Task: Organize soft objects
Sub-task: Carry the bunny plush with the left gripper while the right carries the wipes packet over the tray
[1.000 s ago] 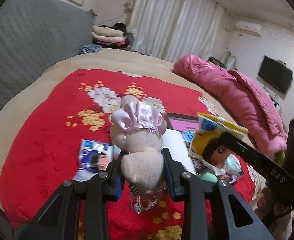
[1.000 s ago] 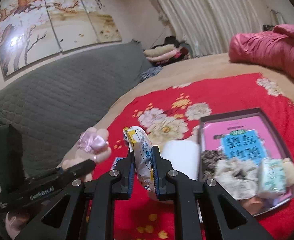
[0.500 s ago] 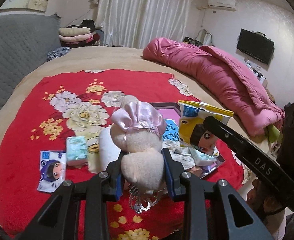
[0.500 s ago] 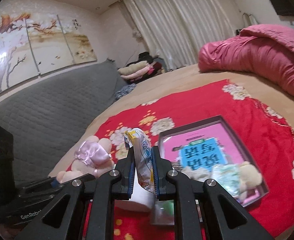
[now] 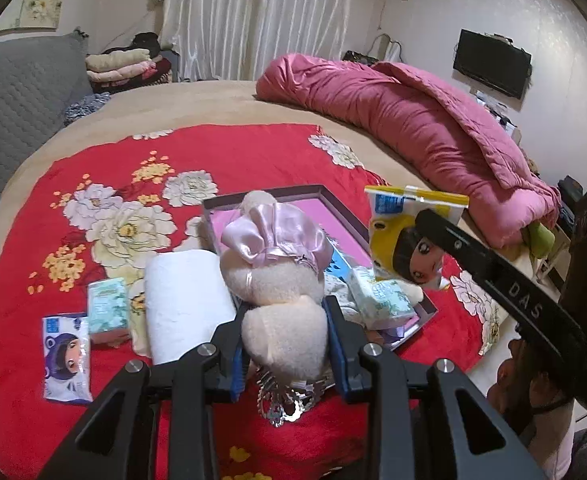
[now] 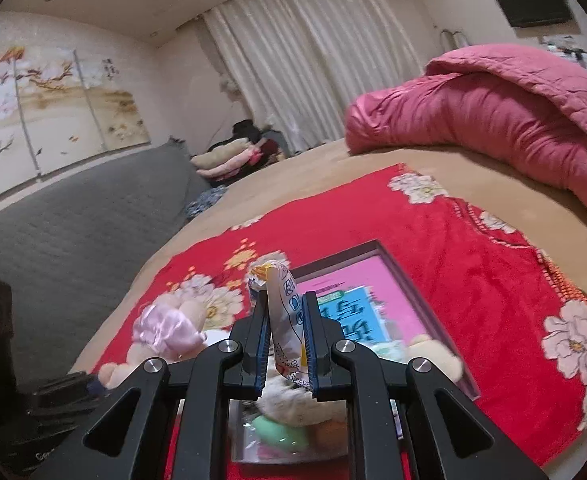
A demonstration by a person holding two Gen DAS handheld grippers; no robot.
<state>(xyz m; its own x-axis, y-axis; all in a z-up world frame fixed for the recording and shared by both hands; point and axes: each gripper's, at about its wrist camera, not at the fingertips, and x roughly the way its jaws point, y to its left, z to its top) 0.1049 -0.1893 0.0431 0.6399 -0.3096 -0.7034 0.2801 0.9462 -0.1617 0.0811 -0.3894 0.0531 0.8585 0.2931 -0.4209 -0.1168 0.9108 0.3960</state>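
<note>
A cream plush toy (image 5: pixel 281 300) is clamped by the left gripper (image 5: pixel 285 344) above the red blanket (image 5: pixel 33 240). A yellow tissue pack (image 6: pixel 287 320) is pinched by the right gripper (image 6: pixel 285 344). The pack's cartoon face is shown only in the left view, at 3 o'clock; the tray (image 6: pixel 389 264) beneath, at 12 o'clock, is shown more fully in the right view.

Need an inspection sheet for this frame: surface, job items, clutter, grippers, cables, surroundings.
Surface: red floral blanket over a tan bed.
Job's things: plush toy with pink satin bow and yellow tissue pack, both held above the bed; pink-lined tray already holding soft items.
Clutter: white towel roll, blue-purple tissue pack, green tissue pack lying on the blanket beside the tray.
Grippers: left hand-held gripper shut on the plush toy; right hand-held gripper shut on the yellow tissue pack.
Cables: nothing seen.
Surroundings: pink quilt, curtains, wall TV, folded clothes.
</note>
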